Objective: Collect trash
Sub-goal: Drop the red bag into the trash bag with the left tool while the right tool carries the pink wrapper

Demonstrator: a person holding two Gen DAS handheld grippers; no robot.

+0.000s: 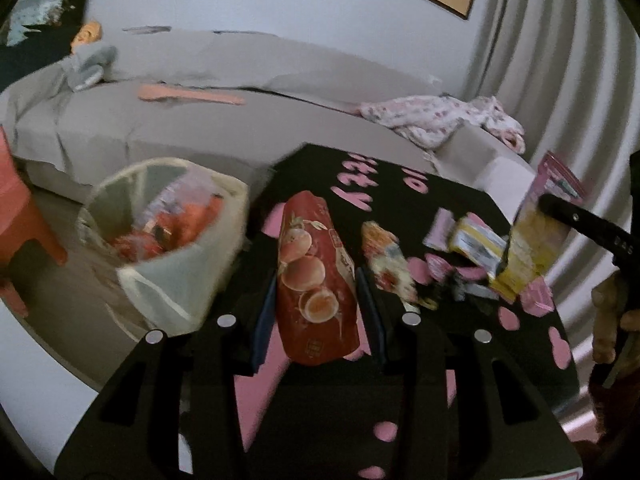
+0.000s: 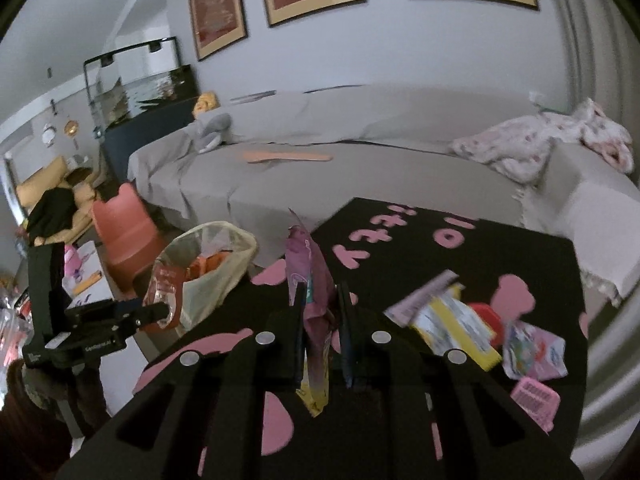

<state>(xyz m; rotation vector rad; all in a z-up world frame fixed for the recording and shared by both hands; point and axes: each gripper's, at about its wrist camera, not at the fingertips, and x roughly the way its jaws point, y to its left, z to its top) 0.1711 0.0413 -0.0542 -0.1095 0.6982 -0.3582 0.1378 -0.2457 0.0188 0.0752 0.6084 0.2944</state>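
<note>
My left gripper (image 1: 316, 280) is shut on a red snack bag (image 1: 316, 280) printed with buns, held above the black table (image 1: 400, 184). To its left stands a bin lined with a pale bag (image 1: 168, 232), with orange and red wrappers inside. My right gripper (image 2: 320, 292) is shut on a purple and yellow wrapper (image 2: 310, 264) that stands upright between its fingers. From the left wrist view, that right gripper (image 1: 546, 206) and its wrapper (image 1: 536, 240) hang over the table's right side. The right wrist view shows the left gripper (image 2: 160, 312) beside the bin (image 2: 216, 264).
Loose trash lies on the table: a yellow packet (image 2: 452, 328), a red lid (image 2: 486, 316), a pink packet (image 2: 536, 352), a pink comb-like piece (image 2: 534, 400). A grey sofa (image 2: 320, 176) lies behind, an orange stool (image 2: 124, 236) left, curtains (image 1: 560, 80) right.
</note>
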